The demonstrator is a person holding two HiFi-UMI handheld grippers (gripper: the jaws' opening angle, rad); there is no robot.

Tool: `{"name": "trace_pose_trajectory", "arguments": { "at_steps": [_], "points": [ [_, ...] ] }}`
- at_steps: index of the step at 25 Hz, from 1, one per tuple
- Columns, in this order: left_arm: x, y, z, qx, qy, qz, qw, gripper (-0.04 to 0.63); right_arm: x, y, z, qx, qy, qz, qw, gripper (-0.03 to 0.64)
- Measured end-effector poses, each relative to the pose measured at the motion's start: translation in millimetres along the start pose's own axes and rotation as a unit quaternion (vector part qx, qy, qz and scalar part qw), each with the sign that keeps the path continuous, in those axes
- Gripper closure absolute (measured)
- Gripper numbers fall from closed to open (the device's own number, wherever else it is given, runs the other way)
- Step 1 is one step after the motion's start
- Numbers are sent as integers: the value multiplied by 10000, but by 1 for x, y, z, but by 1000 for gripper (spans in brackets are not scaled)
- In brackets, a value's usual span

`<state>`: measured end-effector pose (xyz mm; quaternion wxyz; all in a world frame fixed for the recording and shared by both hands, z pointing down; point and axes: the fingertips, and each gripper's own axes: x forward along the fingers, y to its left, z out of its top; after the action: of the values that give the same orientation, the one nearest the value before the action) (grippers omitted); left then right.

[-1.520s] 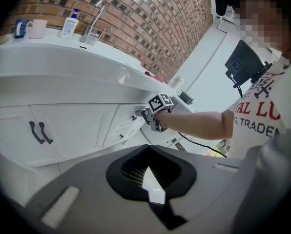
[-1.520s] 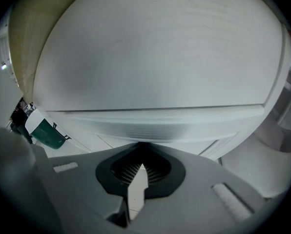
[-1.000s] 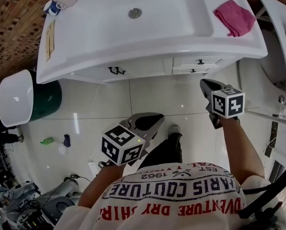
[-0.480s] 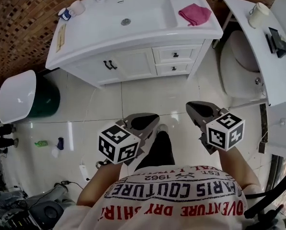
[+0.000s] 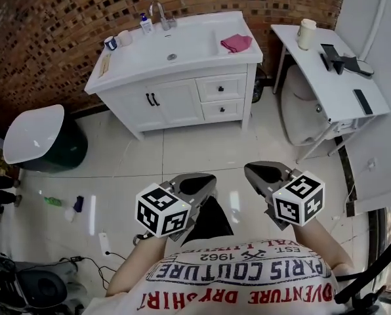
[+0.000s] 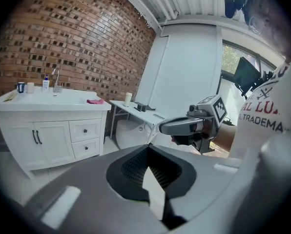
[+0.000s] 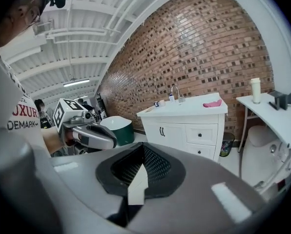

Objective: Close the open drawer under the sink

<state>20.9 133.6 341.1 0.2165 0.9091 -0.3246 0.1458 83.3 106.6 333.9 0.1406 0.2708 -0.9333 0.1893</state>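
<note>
The white sink cabinet (image 5: 176,94) stands against the brick wall, far from me. Its two drawers, upper (image 5: 222,87) and lower (image 5: 222,109), sit flush with the cabinet front, and so do the double doors (image 5: 153,104). The drawers (image 6: 85,130) also show flush in the left gripper view, and the upper one (image 7: 200,135) does in the right gripper view. My left gripper (image 5: 199,182) and right gripper (image 5: 258,172) hang close to my body above the floor, both shut and holding nothing. Each shows in the other's view: right gripper (image 6: 182,126), left gripper (image 7: 94,136).
A pink cloth (image 5: 235,42) lies on the sink top (image 5: 182,48). A white-lidded green bin (image 5: 35,133) stands left of the cabinet. At the right a white table (image 5: 327,77) stands over a toilet (image 5: 300,104). Cables and a green bottle (image 5: 51,202) lie on the tiled floor at the left.
The cabinet has gone from directly beneath me to well across the floor. Both grippers have dropped back toward my body, still shut.
</note>
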Motion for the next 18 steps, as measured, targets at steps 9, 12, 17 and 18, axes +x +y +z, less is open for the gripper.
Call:
{"name": "trace_pose_trajectory", "arguments": {
  "at_steps": [9,12,17,18],
  "points": [
    [-36,-87,11,9,-85,-94,9999,601,-71,65,3,246,-47,153,9996,609],
    [-41,-97,8,3,-77,-139,9999,601,-80,78,2,246,-66,160,9995,609],
    [-48,-111,10,69,-162,-170,9997,601,-91,91,-2,262,-60,126,9996,609],
    [-50,-112,10,81,-191,-174,9996,601,-91,94,-3,257,-50,130,9996,609]
  ]
}}
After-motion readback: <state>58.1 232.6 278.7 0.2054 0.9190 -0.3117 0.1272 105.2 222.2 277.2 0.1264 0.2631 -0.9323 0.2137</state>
